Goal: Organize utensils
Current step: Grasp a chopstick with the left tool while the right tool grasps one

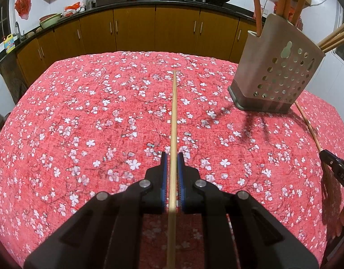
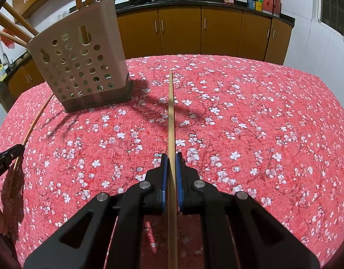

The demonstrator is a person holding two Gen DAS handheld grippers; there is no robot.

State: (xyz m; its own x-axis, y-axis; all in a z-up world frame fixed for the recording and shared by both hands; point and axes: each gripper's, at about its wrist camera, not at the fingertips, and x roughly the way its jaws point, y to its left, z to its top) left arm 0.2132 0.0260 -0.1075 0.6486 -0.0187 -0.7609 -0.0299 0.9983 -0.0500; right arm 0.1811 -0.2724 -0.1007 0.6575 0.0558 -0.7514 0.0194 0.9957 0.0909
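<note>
The left gripper (image 1: 172,157) and right gripper (image 2: 171,157) are each clamping one chopstick (image 1: 173,116) at frame centre. The holder (image 1: 276,67), upper right, is already containing utensils; both chopsticks (image 2: 170,116) are awaiting insertion.

Table (image 1: 82,123) covered by red cloth, white blossom print. Perforated utensil holder (image 1: 275,71) stands directly on it, upright. Chopsticks appear lifted off the cloth; contact unclear.
</note>
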